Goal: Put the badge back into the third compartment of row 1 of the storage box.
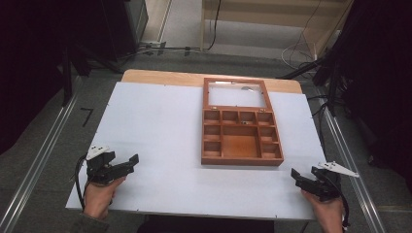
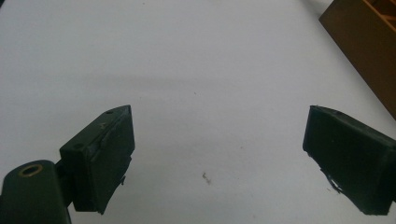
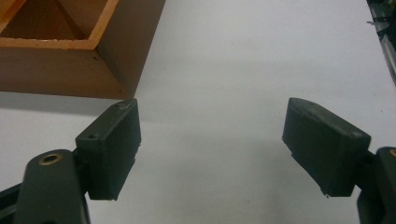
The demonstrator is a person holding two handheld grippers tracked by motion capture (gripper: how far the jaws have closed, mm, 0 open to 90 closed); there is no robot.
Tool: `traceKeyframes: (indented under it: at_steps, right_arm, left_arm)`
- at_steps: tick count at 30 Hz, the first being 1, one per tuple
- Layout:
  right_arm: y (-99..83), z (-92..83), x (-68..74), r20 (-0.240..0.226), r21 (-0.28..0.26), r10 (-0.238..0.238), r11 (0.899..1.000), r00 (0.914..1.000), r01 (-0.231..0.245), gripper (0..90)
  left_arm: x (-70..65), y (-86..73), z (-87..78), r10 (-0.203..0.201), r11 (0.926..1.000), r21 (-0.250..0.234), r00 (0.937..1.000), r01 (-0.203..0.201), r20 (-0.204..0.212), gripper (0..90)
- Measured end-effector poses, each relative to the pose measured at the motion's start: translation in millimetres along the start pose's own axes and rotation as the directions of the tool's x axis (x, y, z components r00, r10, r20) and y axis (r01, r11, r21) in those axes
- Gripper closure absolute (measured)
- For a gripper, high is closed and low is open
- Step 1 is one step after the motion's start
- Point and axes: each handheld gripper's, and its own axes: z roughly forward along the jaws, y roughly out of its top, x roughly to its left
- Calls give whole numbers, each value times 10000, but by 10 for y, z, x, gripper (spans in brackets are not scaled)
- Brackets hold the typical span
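While both parted near table corners: left tool (image 1: 127, 163), right tool (image 1: 300, 178), wooden box (image 1: 241, 145) between.

A white table (image 1: 160, 131) fills the middle of the frame, with a bare wooden strip along its far edge. Right of centre lies an open wooden box (image 1: 241, 144), its base split into small compartments around one large one, its glass-paned lid (image 1: 236, 93) lying flat beyond it. At lower left the left gripper (image 1: 130, 162) sits over the table's near edge, held by a hand (image 1: 101, 195). At lower right the right gripper (image 1: 297, 176) points toward the box, well apart from it
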Motion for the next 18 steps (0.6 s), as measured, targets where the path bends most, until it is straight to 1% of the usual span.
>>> traceKeyframes:
  at_steps: [13,17,18]
  right_arm:
    - [-3,-14,1,-1,-46,13,10000,10000,-13,172]
    - [-8,-15,-9,93,-207,-78,9998,9999,80,118]
    - [-12,3,-16,181,-146,-104,9998,9998,106,104]
  left_arm:
    - [134,-58,-185,-295,9993,-225,9995,293,-70,93]
    - [178,-98,-216,-343,9992,-200,9993,340,-148,93]
    - [186,-107,-217,-366,9992,-183,9991,362,-193,93]
